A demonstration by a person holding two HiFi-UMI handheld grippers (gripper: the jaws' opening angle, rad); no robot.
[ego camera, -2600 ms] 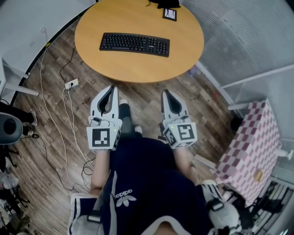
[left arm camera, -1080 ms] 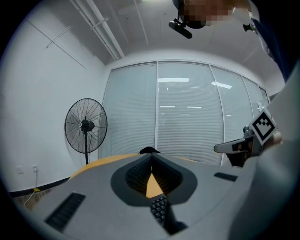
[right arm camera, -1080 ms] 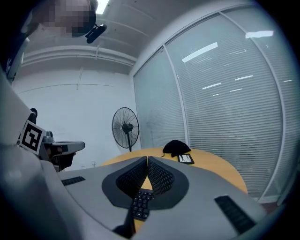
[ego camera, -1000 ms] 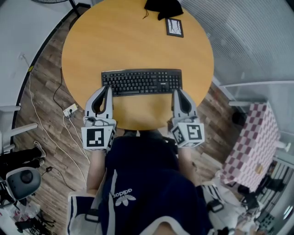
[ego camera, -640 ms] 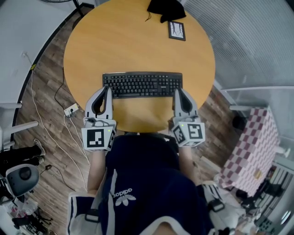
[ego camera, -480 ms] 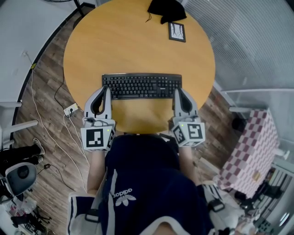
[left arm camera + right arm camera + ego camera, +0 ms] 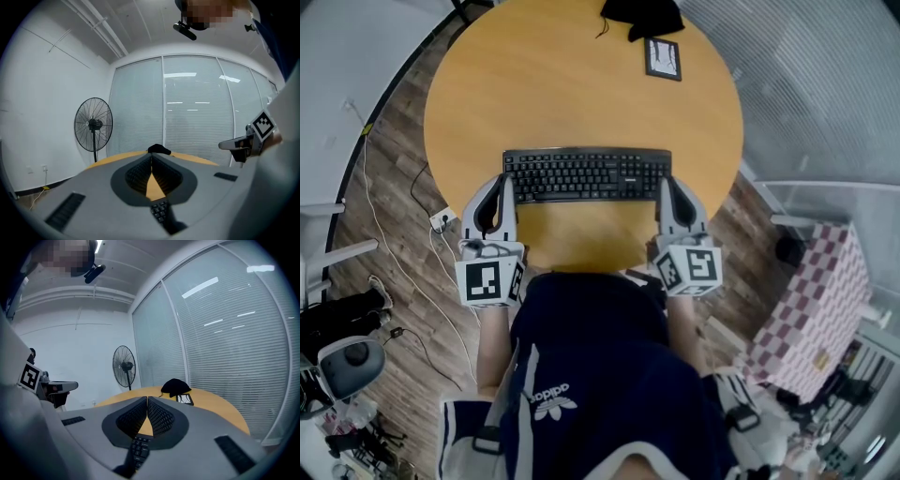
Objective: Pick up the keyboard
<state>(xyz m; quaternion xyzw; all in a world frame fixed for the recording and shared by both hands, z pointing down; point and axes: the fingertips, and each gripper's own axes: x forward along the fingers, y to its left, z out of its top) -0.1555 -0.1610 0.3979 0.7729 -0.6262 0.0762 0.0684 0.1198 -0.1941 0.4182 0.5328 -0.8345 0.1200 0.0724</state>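
A black keyboard (image 7: 586,175) lies flat across the near half of the round orange table (image 7: 581,75). My left gripper (image 7: 503,179) is shut and empty, its tips at the keyboard's near-left corner. My right gripper (image 7: 666,182) is shut and empty too, at the near-right corner. In the left gripper view the shut jaws (image 7: 151,157) meet above the table, with keyboard keys (image 7: 161,211) showing below them. The right gripper view shows the same: closed tips (image 7: 147,398) over a strip of keys (image 7: 139,448). Whether either gripper touches the keyboard I cannot tell.
A black cloth (image 7: 641,14) and a small framed card (image 7: 663,59) lie at the table's far side. A standing fan (image 7: 93,125) is beyond the table. White cables and a power strip (image 7: 442,219) lie on the wooden floor at left; a checkered box (image 7: 816,309) stands at right.
The person has come up to the table since the earliest frame. Over the last second both grippers have spread slightly outward, towards the keyboard's two ends. The keyboard has not moved.
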